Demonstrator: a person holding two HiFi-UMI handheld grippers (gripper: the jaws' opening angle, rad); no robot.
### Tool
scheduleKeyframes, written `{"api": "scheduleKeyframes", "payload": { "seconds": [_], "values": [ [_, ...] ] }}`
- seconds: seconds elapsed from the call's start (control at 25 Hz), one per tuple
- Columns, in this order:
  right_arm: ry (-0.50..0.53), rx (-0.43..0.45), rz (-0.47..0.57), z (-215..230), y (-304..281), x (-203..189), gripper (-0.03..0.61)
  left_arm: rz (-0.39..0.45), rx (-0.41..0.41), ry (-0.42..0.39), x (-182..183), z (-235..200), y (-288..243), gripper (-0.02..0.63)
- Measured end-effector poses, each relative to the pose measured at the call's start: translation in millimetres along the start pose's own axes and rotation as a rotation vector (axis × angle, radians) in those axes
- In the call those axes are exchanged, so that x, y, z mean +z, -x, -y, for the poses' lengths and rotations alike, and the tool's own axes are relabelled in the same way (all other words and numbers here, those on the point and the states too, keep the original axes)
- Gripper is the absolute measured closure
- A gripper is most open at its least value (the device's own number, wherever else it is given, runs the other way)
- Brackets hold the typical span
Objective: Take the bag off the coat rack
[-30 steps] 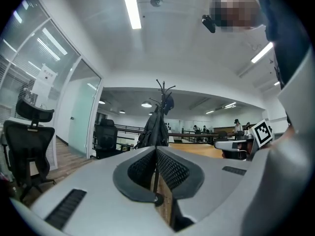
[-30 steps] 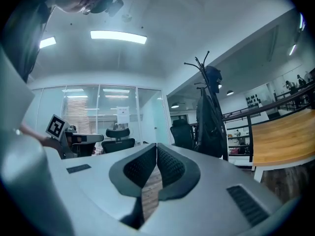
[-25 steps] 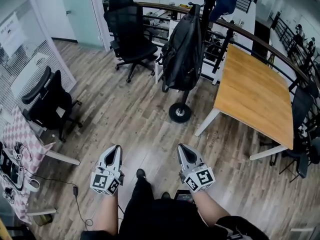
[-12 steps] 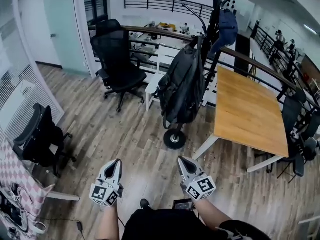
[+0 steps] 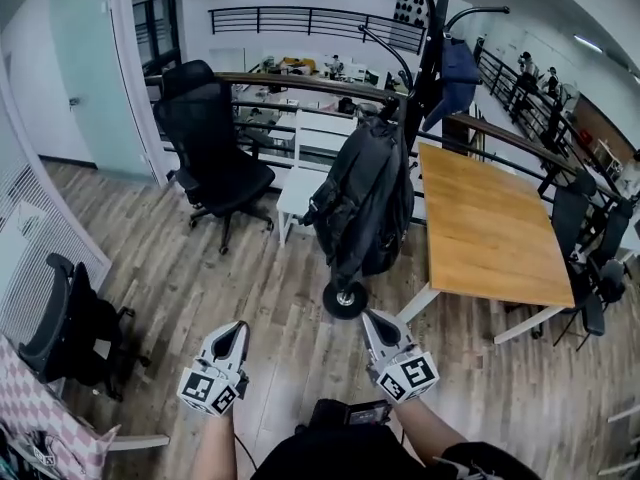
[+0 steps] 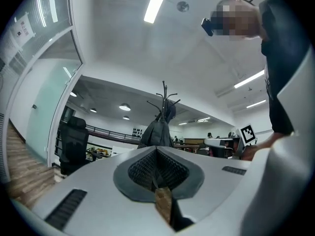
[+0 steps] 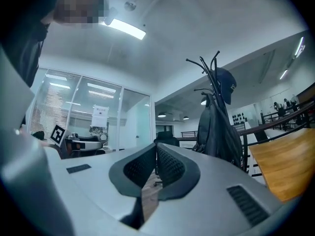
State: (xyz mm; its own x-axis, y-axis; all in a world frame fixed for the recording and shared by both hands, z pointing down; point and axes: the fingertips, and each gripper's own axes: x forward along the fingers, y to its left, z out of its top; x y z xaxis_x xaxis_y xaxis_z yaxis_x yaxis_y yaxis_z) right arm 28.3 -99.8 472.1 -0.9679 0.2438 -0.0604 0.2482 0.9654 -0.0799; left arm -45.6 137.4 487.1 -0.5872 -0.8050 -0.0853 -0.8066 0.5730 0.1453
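Observation:
A dark grey backpack [image 5: 362,206] hangs by its top loop from a black coat rack [image 5: 424,63] with a round base [image 5: 345,299] on the wood floor. A dark blue cap [image 5: 458,70] hangs higher on the same rack. Both show again in the right gripper view, backpack [image 7: 218,132] and cap [image 7: 227,85], and small in the left gripper view, backpack [image 6: 156,133]. My left gripper [image 5: 236,331] and right gripper [image 5: 377,320] are shut and empty, held low in front of me, well short of the bag.
A wooden table [image 5: 489,228] stands right of the rack. A black office chair [image 5: 210,158] and a white chair [image 5: 305,168] stand left of it, in front of a curved railing [image 5: 300,80]. Another black chair [image 5: 70,328] and a checkered tablecloth [image 5: 40,418] are at my left.
My view has tilted up and moved nearer the rack; the bag and rack base now sit closer to my grippers. Both grippers stay shut, low in front of me.

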Motion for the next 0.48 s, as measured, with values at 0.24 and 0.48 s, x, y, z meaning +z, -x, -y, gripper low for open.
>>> {"api": "scheduleKeyframes", "payload": {
  "seconds": [0.24,0.48],
  "values": [
    [0.008,-0.021,0.024,23.0,-35.9,-0.3,0.546,-0.004,-0.079,-0.003,2.8,-32.1,-53.9,0.597],
    [0.047,-0.054,0.067,51.0,-100.1,25.3,0.546,-0.045,-0.183,-0.005,15.0,-71.4,-127.5,0.597]
  ]
}}
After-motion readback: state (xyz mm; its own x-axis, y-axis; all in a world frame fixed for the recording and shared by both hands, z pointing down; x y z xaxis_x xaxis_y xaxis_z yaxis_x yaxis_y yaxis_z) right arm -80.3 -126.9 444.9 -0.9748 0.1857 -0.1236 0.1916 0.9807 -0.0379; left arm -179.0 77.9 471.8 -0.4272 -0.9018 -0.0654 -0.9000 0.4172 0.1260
